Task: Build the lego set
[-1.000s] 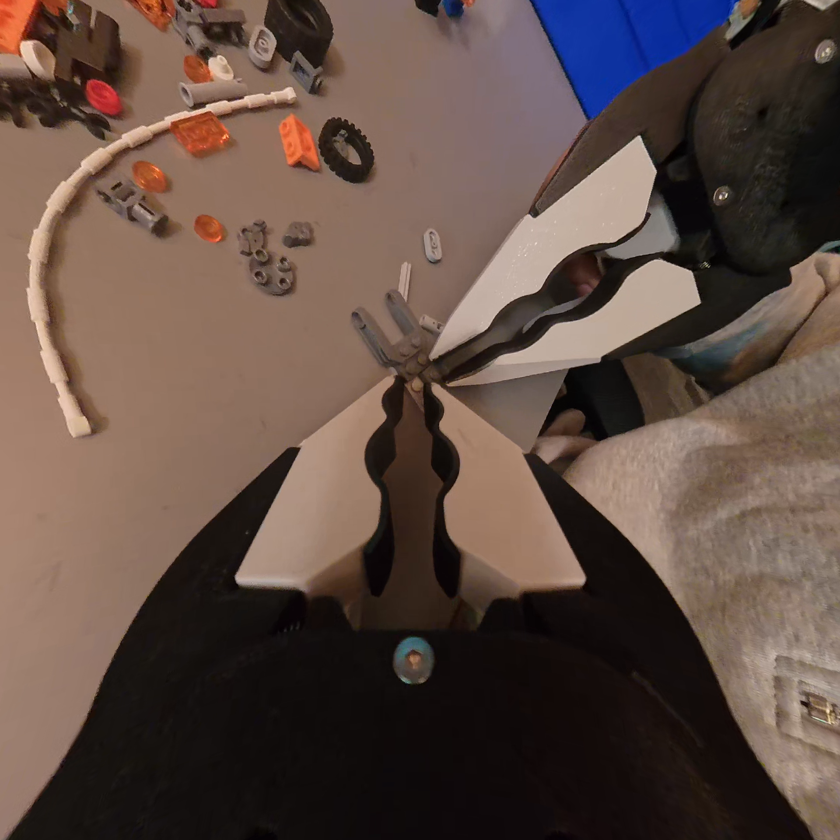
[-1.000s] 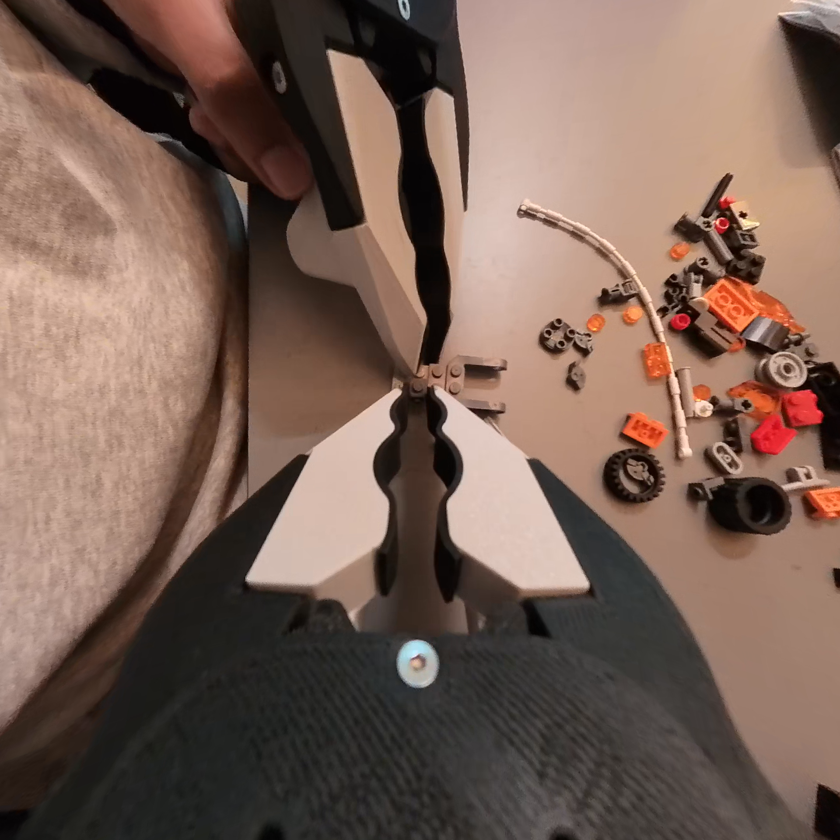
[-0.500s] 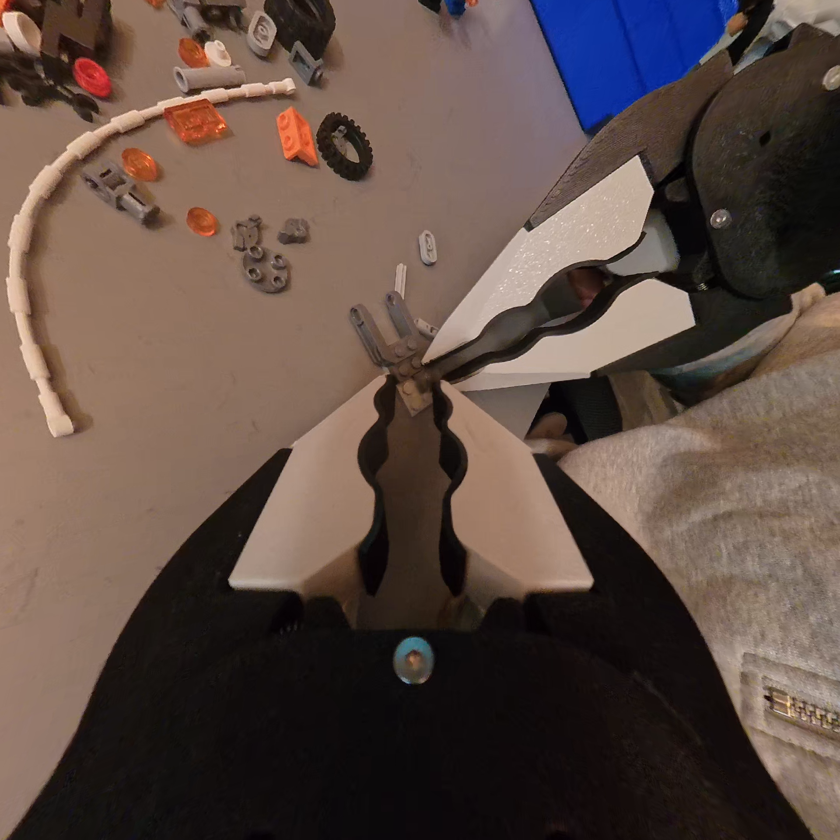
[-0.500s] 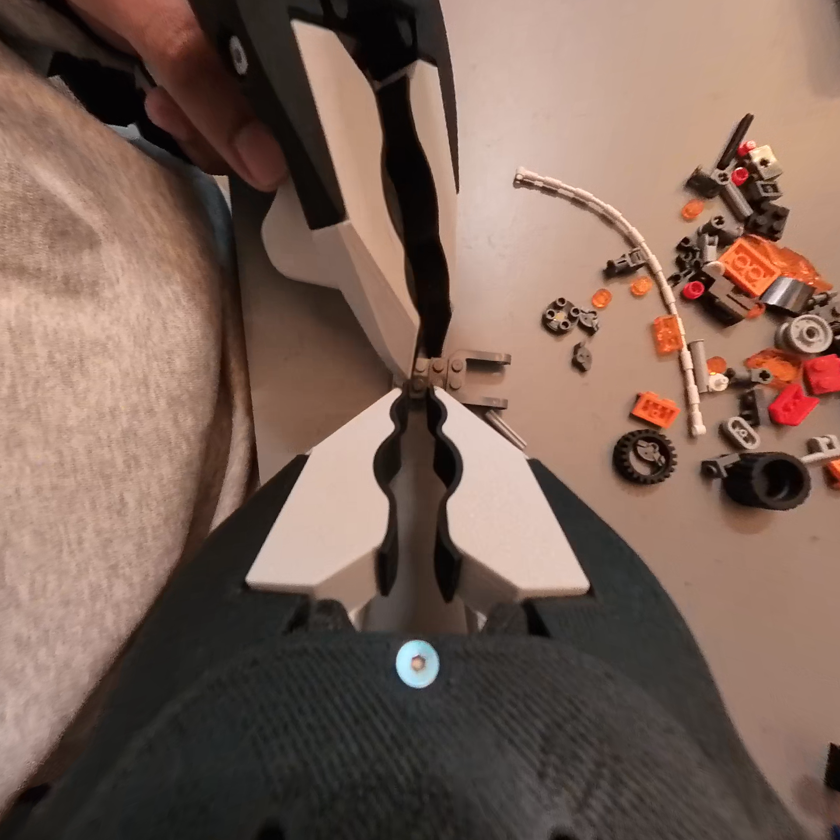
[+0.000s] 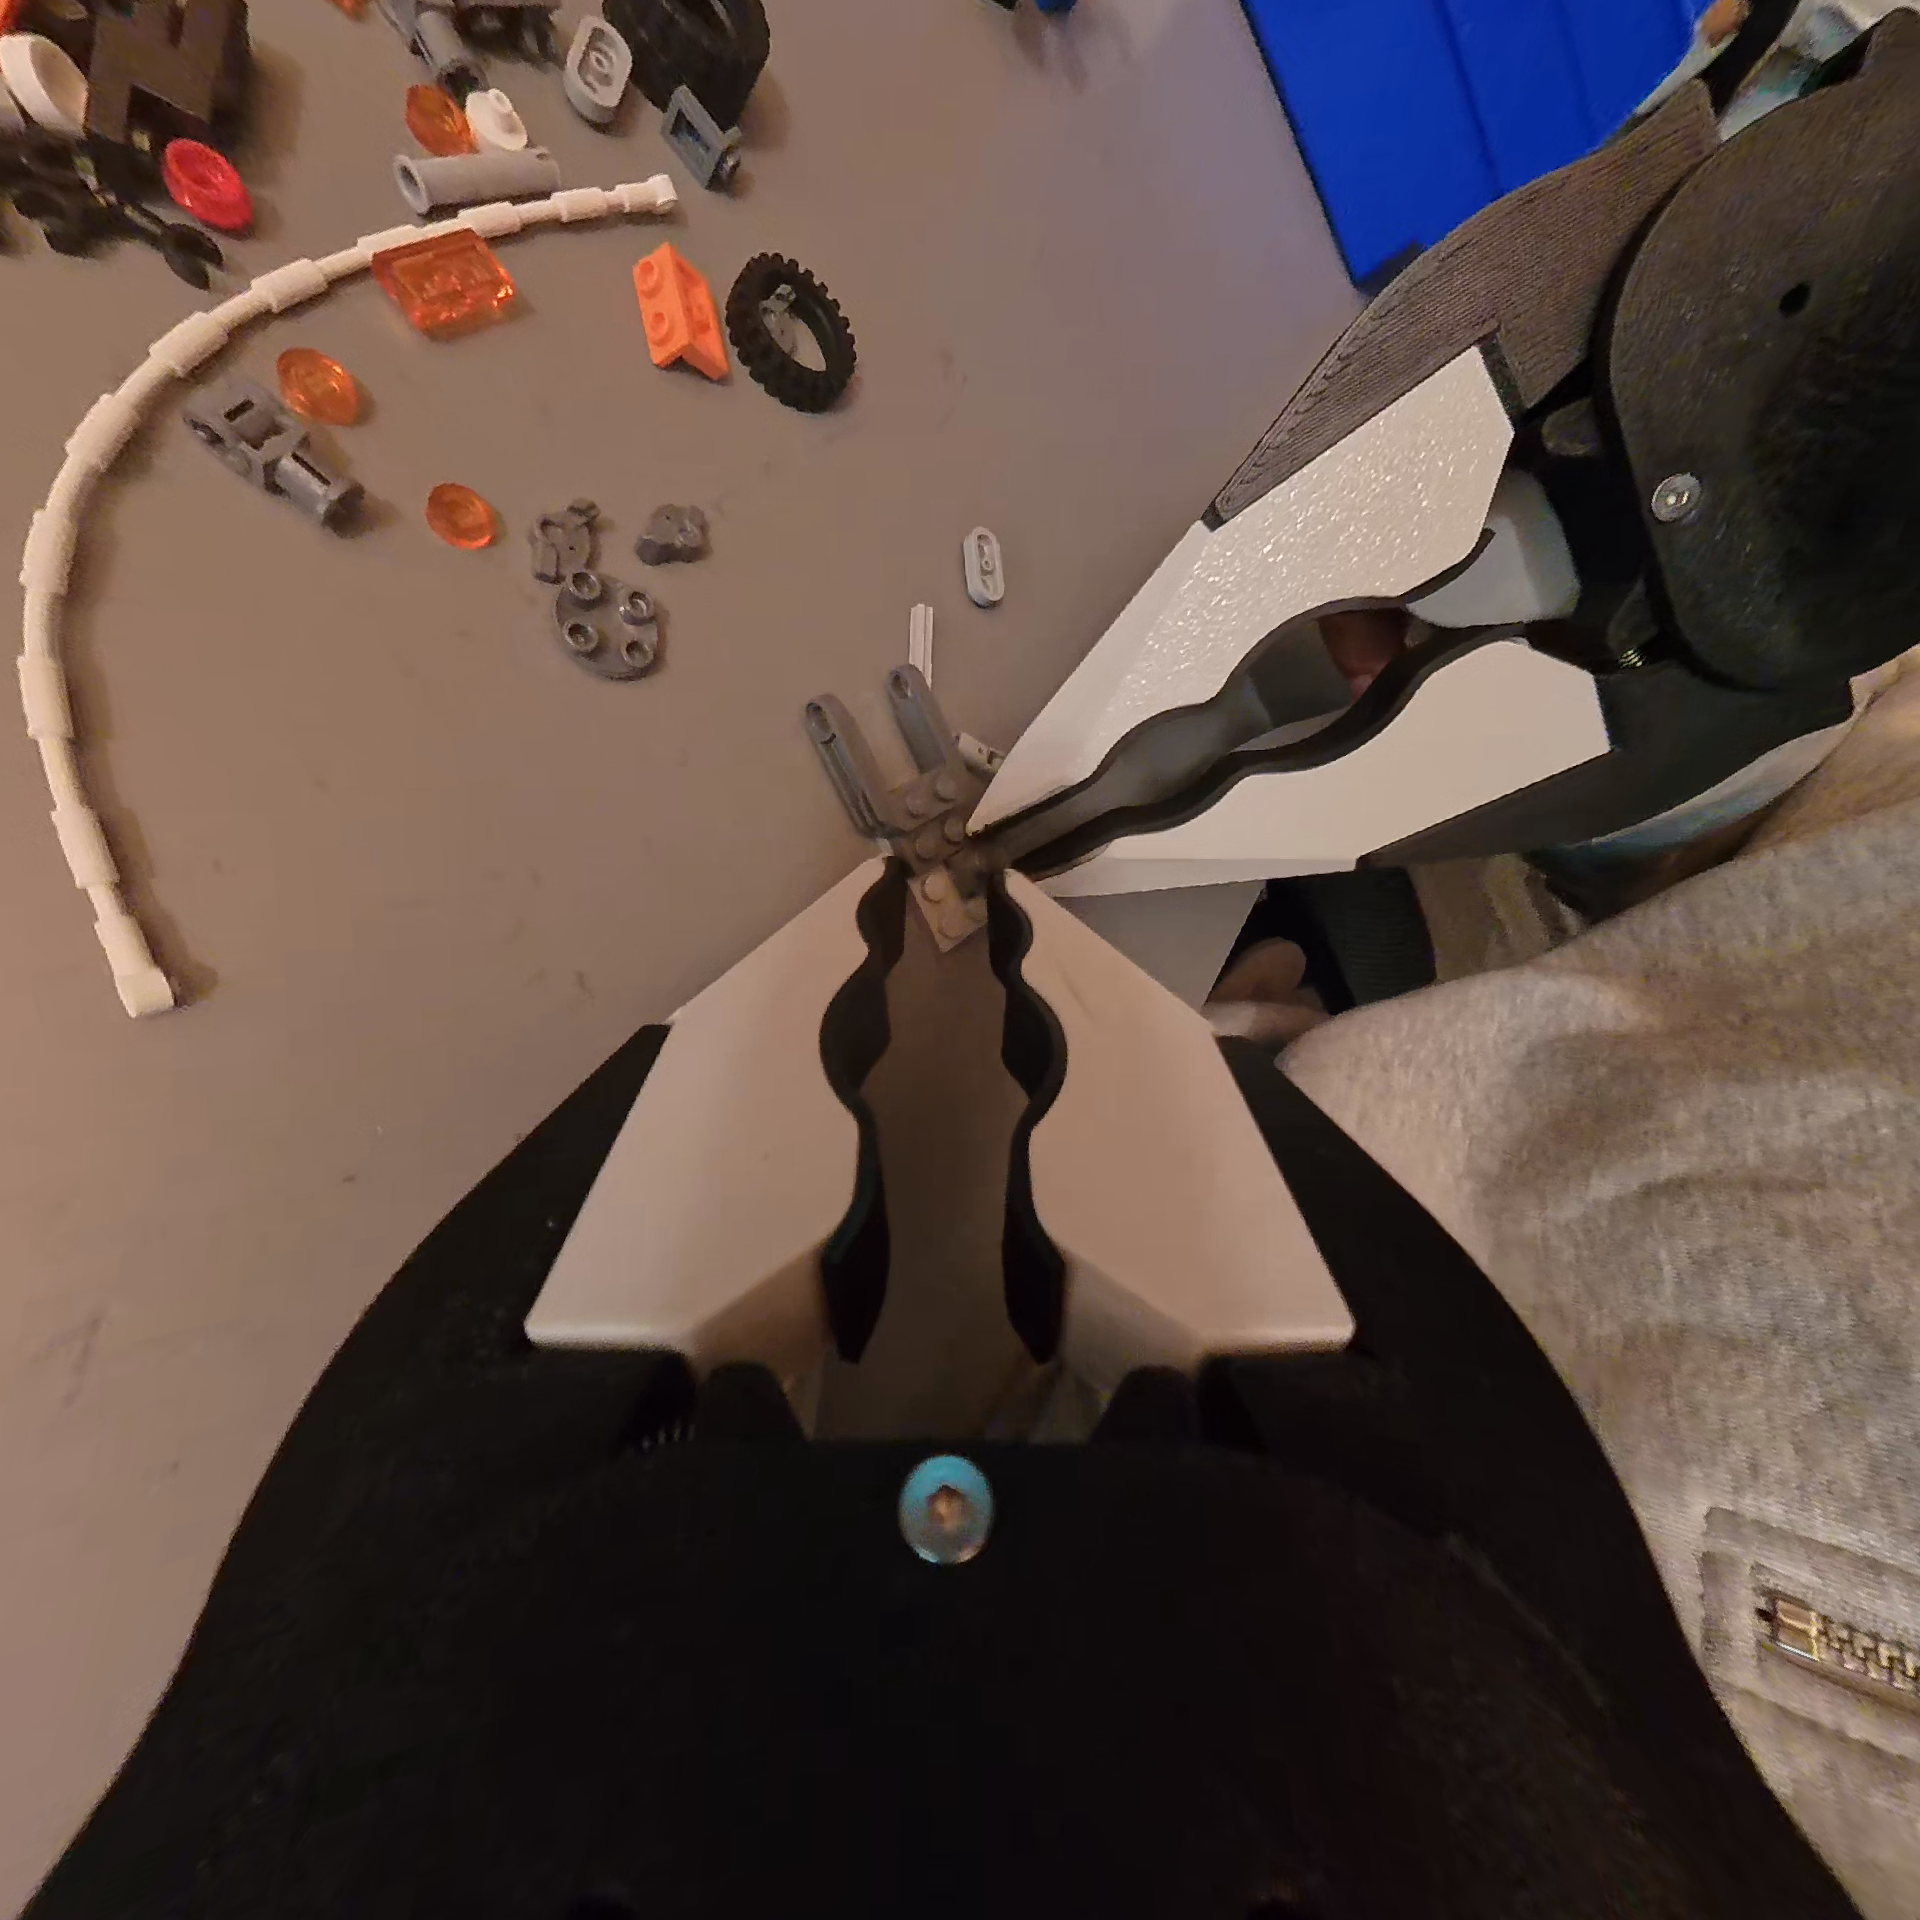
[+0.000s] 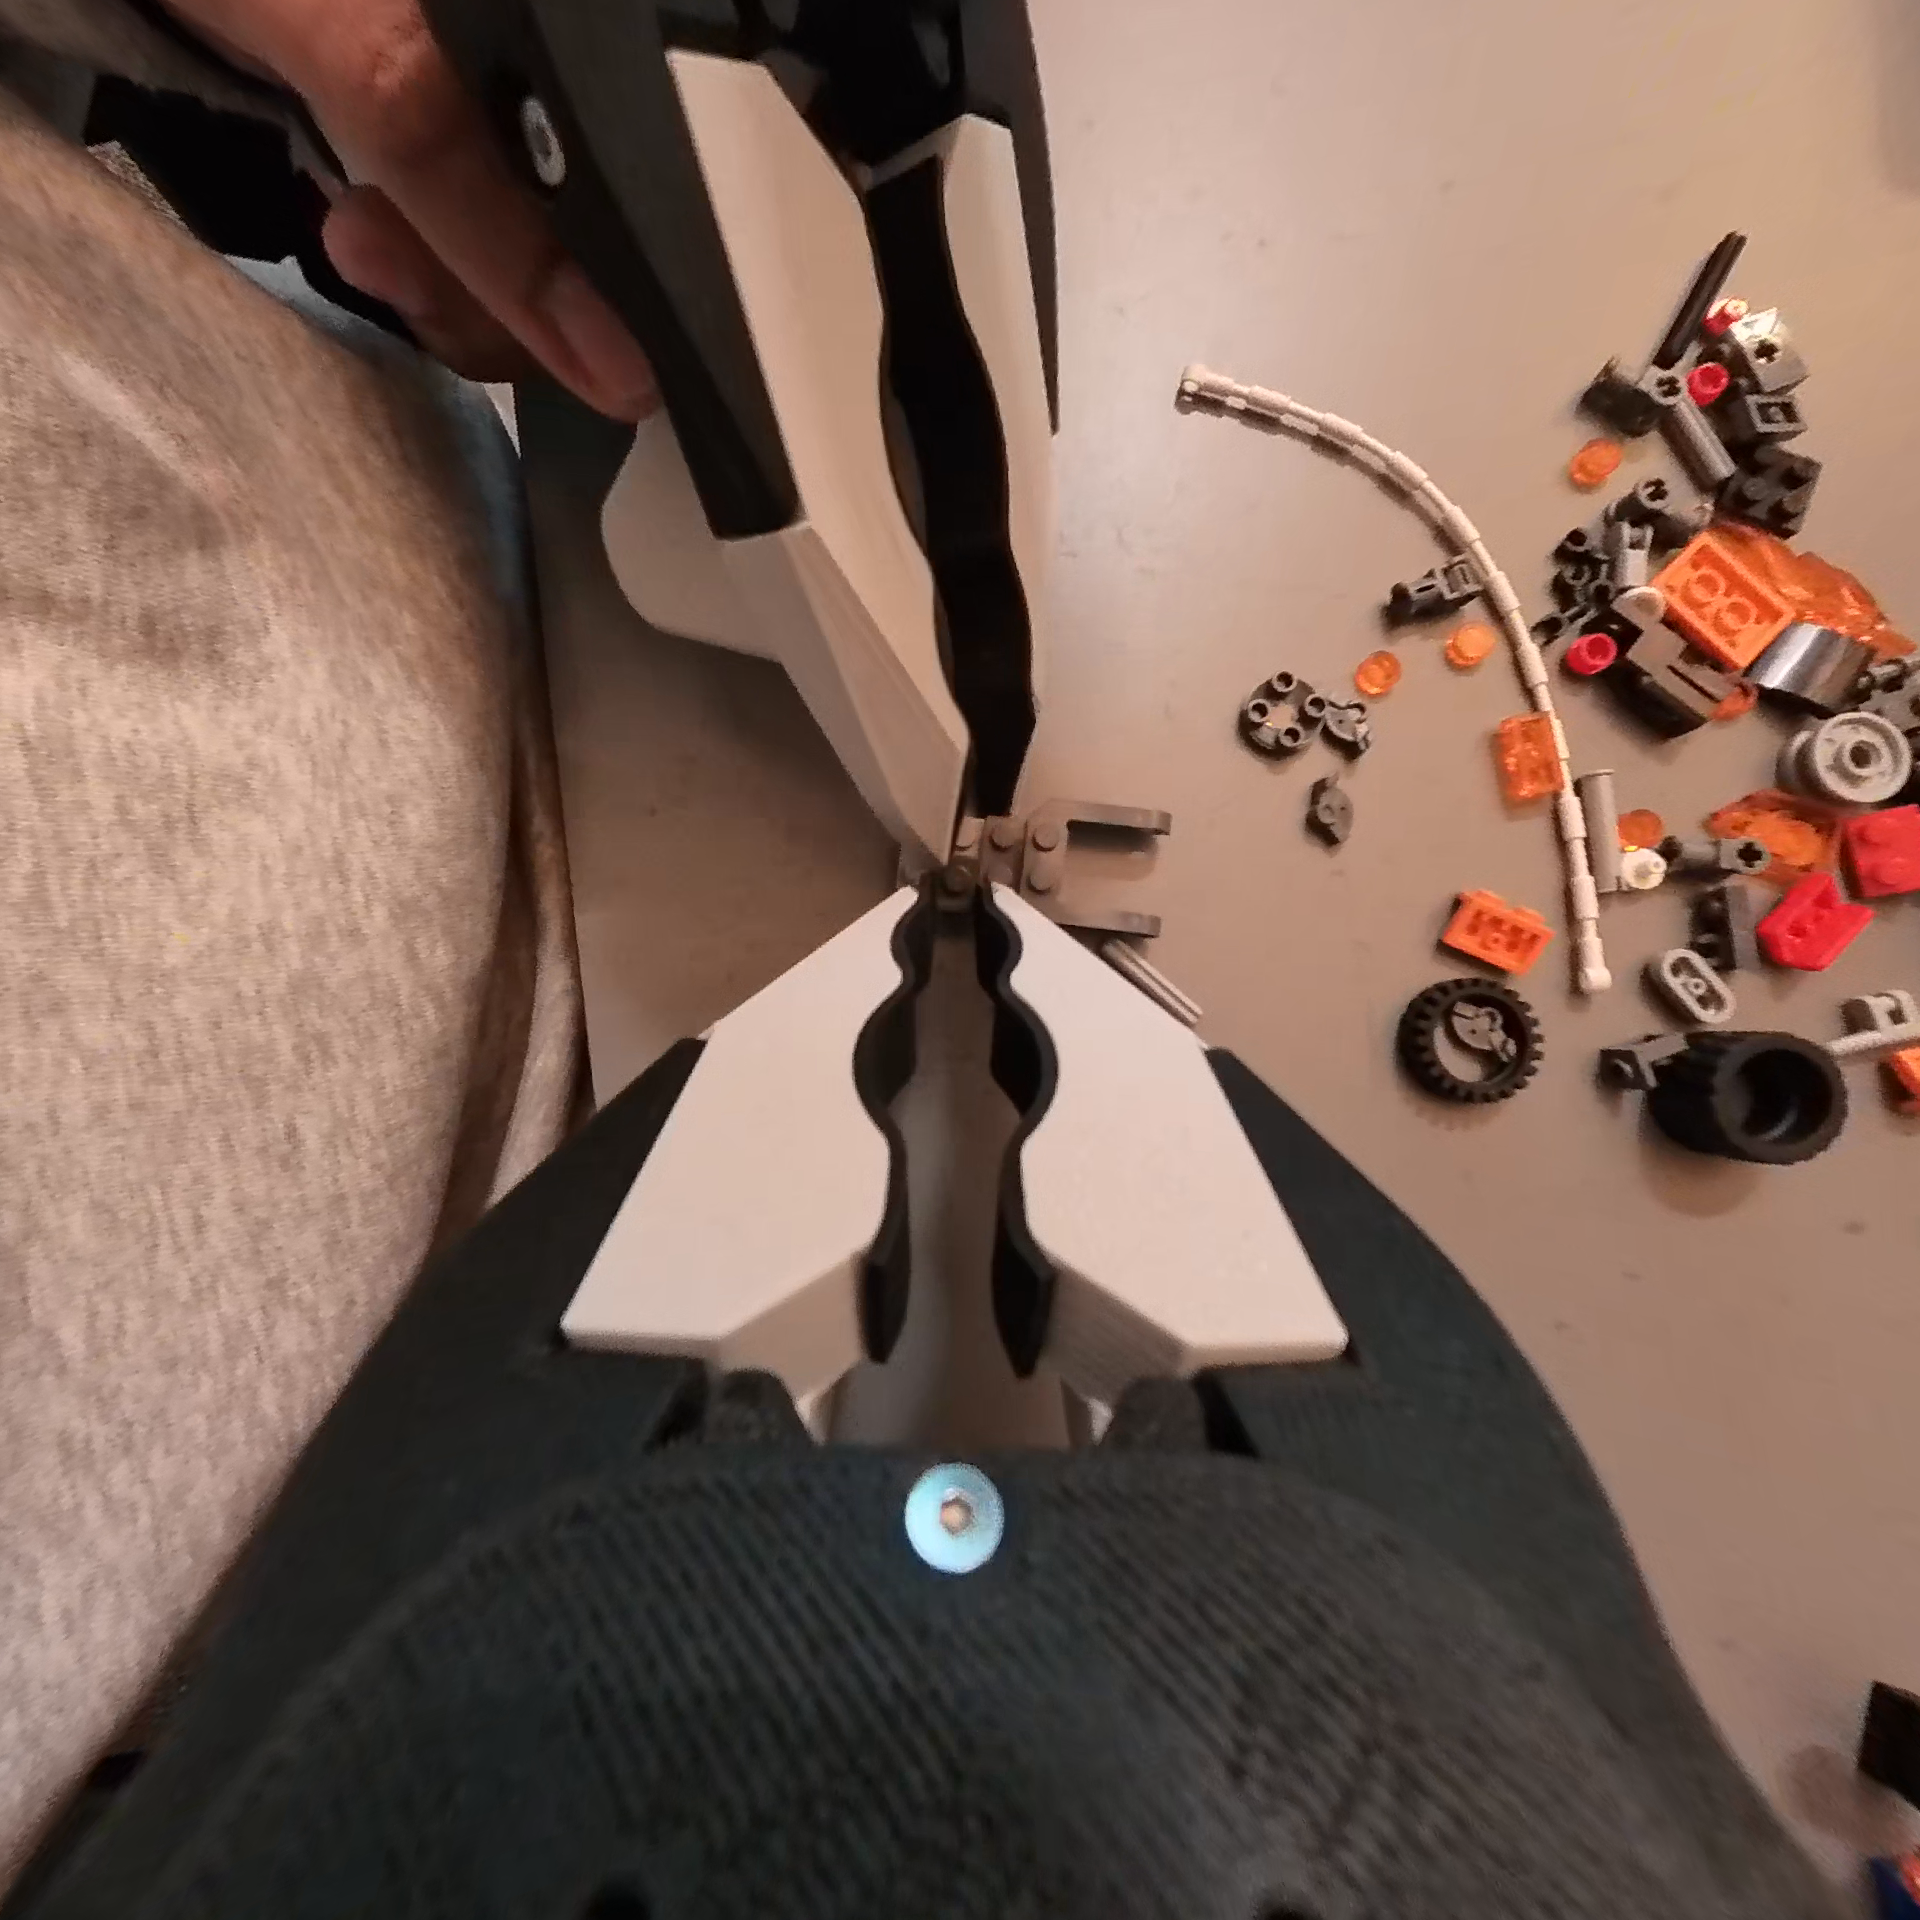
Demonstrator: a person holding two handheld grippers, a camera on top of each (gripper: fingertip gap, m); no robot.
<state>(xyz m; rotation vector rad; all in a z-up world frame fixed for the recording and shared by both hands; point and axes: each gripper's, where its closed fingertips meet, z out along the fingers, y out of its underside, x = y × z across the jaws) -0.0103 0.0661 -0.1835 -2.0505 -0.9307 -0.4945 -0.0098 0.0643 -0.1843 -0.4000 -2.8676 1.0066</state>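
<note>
A small grey lego assembly [image 5: 914, 800] with two prongs hangs just above the grey table [image 5: 416, 1039]. My left gripper [image 5: 940, 883] is shut on its flat plate end. My right gripper [image 5: 977, 831] comes in from the right and is shut on the same assembly beside the left tips. In the right wrist view the right gripper [image 6: 951, 899] pinches the plate end of the assembly [image 6: 1049, 862], whose prongs point right. The left gripper [image 6: 982, 816] reaches down from above, held by a hand [image 6: 468, 260].
Loose parts lie farther out: a white ribbed hose [image 5: 73, 623], a small black tyre [image 5: 792, 330], an orange brick [image 5: 677, 312], a grey round plate [image 5: 608, 623], a large black tyre [image 6: 1756, 1091]. A blue box [image 5: 1455, 104] stands at the back. The person's grey sweatshirt [image 5: 1558, 1143] is close. Left and right tips are no more than a few centimetres apart.
The left jaws opened around the plate half a second ago and have closed in on it again. The right gripper kept its hold. Both views have shifted slightly.
</note>
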